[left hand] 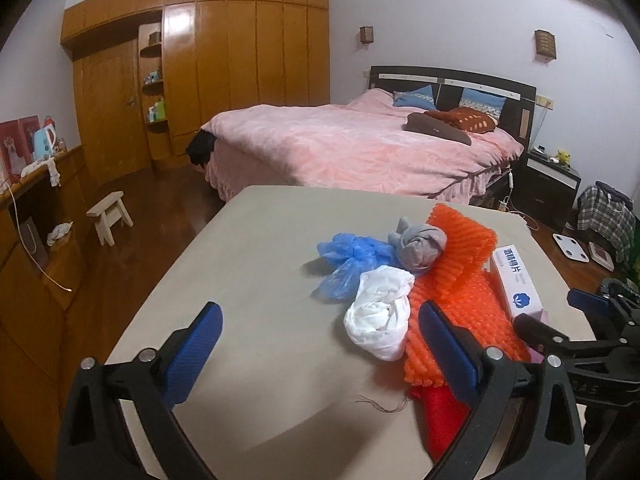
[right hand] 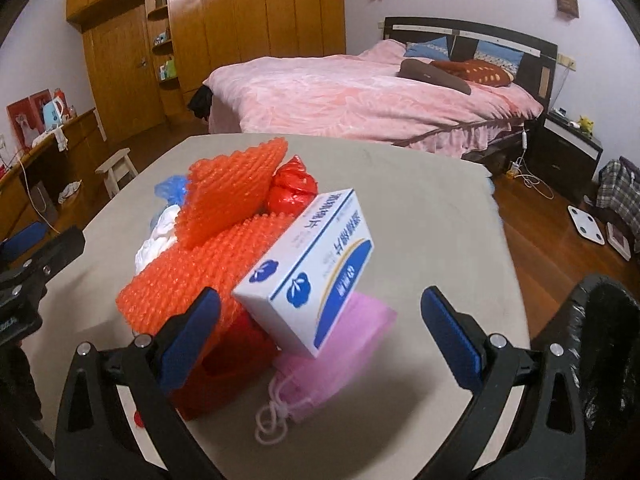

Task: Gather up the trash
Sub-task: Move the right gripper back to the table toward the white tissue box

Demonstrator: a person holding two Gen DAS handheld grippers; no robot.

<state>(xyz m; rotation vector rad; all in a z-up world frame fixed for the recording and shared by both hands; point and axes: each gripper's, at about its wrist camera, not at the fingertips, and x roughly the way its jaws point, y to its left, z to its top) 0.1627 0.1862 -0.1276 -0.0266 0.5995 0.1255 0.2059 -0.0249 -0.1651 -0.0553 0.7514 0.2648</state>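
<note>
Left tongs [left hand: 320,344] wide, right tongs [right hand: 320,322] wide – empty, black-lined bin [right hand: 600,344] beside table [right hand: 440,208]

Orange knobbly foam netting [right hand: 192,276], white-and-blue box [right hand: 316,276], pink mesh pouch [right hand: 352,340], blue bag [left hand: 348,260], possibly grey cloth [left hand: 420,246].

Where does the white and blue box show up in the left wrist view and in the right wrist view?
Left wrist view: the box lies at the right edge of the pile, past the orange foam net, seen end-on.
Right wrist view: the box sits centre frame, propped on the pile over a pink pouch, between the open jaws.
Shared landmark: the pink bed behind the table.
</note>
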